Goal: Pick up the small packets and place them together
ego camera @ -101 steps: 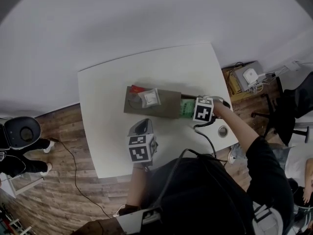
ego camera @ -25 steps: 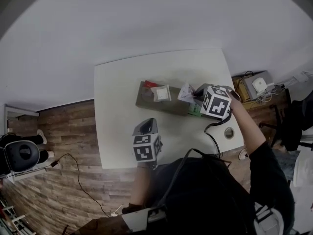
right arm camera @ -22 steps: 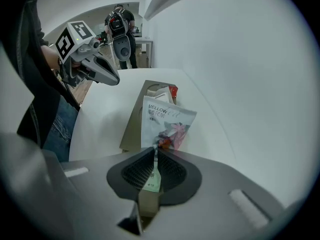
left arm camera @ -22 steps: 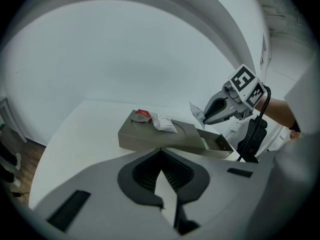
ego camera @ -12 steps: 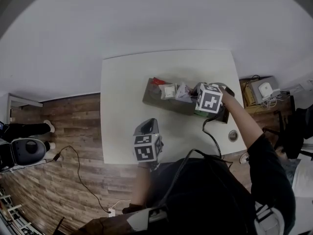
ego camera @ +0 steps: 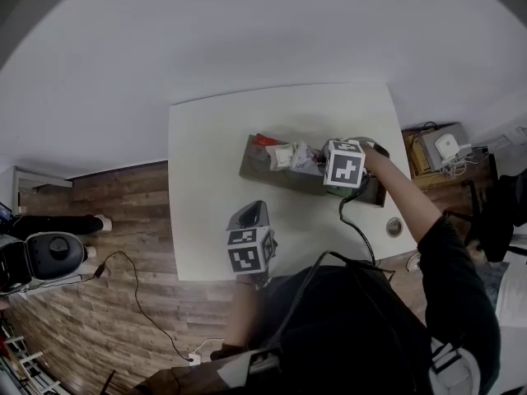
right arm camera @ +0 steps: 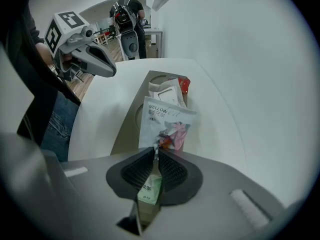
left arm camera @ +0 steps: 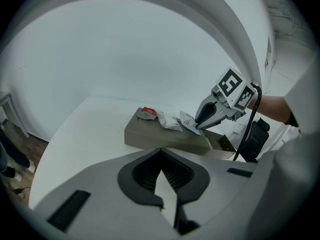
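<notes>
A long grey-brown box (ego camera: pixel 268 173) lies on the white table (ego camera: pixel 206 188). On its top are a red packet (ego camera: pixel 265 140), a square white packet (ego camera: pixel 282 155) and a white printed packet (right arm camera: pixel 167 124). My right gripper (right arm camera: pixel 156 151) points steeply down at the printed packet. Its jaws have just been opening a little, and their tips still pinch the packet's near edge. A green packet (right arm camera: pixel 150 188) shows under the jaws. My left gripper (left arm camera: pixel 161 150) hovers near the table's front edge, shut with nothing in it, apart from the box (left arm camera: pixel 165 139).
A black object (ego camera: pixel 375 189) sits at the box's right end, with a round hole (ego camera: pixel 394 226) in the table beyond it. A cable hangs from my right gripper. Wooden floor surrounds the table. A person stands far off (right arm camera: pixel 127 14).
My right gripper has carried the printed white packet left and down onto the box, beside the square white packet. The left gripper has stayed in place.
</notes>
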`<state>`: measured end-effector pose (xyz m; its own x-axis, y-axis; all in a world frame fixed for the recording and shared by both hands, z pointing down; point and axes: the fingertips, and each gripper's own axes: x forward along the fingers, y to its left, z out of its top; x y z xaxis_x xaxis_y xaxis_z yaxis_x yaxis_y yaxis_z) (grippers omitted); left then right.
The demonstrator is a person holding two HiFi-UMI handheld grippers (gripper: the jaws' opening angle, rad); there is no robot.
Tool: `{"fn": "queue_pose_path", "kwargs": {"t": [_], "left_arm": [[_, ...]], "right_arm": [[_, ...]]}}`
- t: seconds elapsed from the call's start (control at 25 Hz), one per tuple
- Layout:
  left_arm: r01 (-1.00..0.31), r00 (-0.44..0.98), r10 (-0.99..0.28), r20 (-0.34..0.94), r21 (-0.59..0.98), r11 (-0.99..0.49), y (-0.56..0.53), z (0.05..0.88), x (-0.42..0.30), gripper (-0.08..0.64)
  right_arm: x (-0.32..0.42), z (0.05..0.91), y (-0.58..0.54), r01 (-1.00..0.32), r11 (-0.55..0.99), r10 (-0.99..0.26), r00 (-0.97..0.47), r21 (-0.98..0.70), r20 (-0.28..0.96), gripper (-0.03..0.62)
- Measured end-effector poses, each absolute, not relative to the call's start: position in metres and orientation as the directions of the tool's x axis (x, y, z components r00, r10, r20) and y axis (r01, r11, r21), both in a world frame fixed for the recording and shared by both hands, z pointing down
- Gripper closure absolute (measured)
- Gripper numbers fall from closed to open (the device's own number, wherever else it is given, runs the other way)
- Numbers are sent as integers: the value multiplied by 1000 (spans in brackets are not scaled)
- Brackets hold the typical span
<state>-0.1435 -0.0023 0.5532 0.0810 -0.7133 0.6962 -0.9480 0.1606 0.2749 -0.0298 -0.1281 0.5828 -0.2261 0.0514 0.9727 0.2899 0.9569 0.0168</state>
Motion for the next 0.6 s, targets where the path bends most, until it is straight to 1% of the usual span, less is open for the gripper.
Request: {"fn": "queue_pose_path", "kwargs": {"t": [0.16,0.36,0.48,0.6], "left_arm": [[-948,82,-714,695,275,159,-5,555,-144,563],[-948,87,-709,700,277,158,-5,555,-144,563],[-947,89,-708,700,279,157,-6,556,-145,563],[-948,92,-710,698,280,152,-9,557,-145,563]], "right_arm": [[-30,586,-129,293,956,53,-220,14,974,538],[-29,586,-129,292,956,54,-222,13,974,495],[-26,581,-134,282,959,45,-238,25,970,497],[-20,569,-139,234,972,48,-282,20,958,497]]}}
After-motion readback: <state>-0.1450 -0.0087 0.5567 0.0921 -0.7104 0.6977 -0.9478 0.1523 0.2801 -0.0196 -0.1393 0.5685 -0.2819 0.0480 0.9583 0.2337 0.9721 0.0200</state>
